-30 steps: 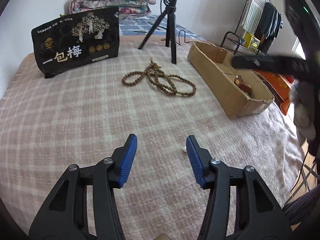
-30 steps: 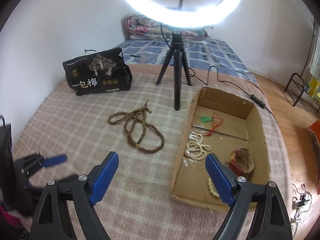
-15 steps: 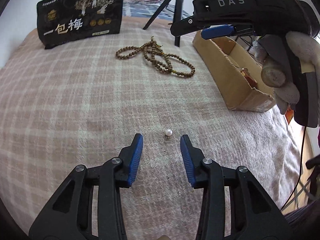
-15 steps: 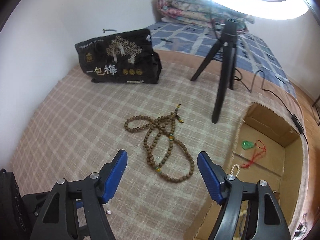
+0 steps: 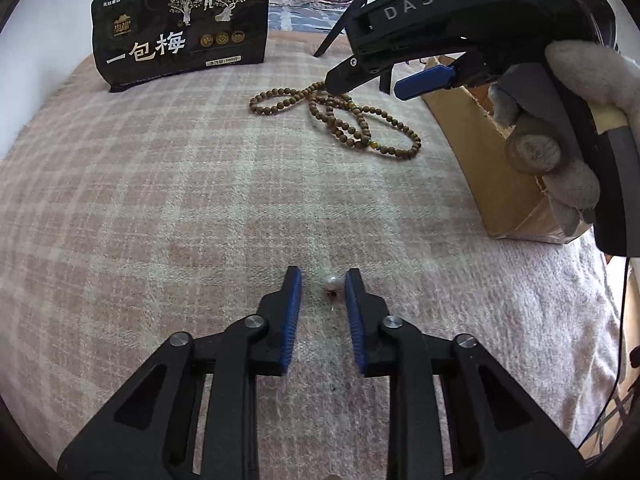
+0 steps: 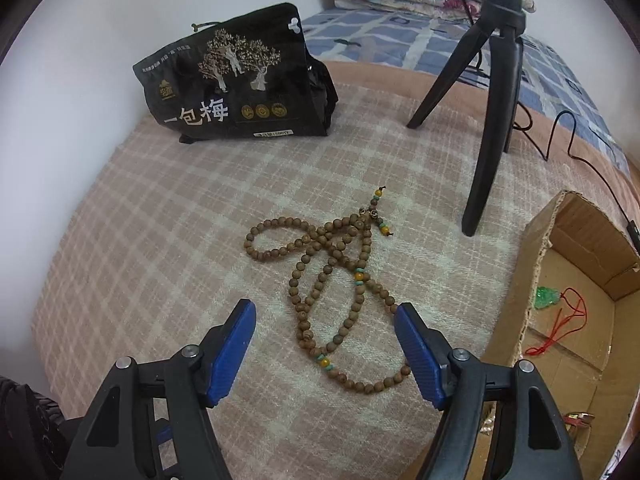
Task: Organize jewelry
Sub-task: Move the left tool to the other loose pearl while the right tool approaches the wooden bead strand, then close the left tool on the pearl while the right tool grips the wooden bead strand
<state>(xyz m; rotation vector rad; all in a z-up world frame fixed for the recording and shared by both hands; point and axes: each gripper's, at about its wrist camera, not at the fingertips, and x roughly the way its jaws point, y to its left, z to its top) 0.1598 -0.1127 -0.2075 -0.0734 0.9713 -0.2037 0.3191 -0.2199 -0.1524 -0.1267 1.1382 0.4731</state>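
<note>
- Left hand-held gripper (image 5: 322, 280) points down at the plaid blanket (image 5: 160, 200), its blue pads closing in on a small white pearl (image 5: 331, 281); the pearl lies between them, close against the right-hand pad, and the other pad is clear of it.
- Right hand-held gripper (image 6: 325, 330) hovers with its pads wide apart over the near loops of a brown bead necklace (image 6: 332, 280), gripping nothing.
- A gloved hand (image 5: 560, 136) carries that right tool, seen from the left wrist camera above the beads.
- The necklace sprawls in tangled loops on the blanket, with a few yellow and green beads among the brown.
- A cardboard box (image 6: 536, 248) sits just right of the necklace; inside it lie a green pendant (image 6: 546, 297) on a red cord.
- A black tripod (image 6: 494, 80) stands behind the beads.
- A black printed bag (image 6: 240, 88) stands upright at the far edge, by the wall.
</note>
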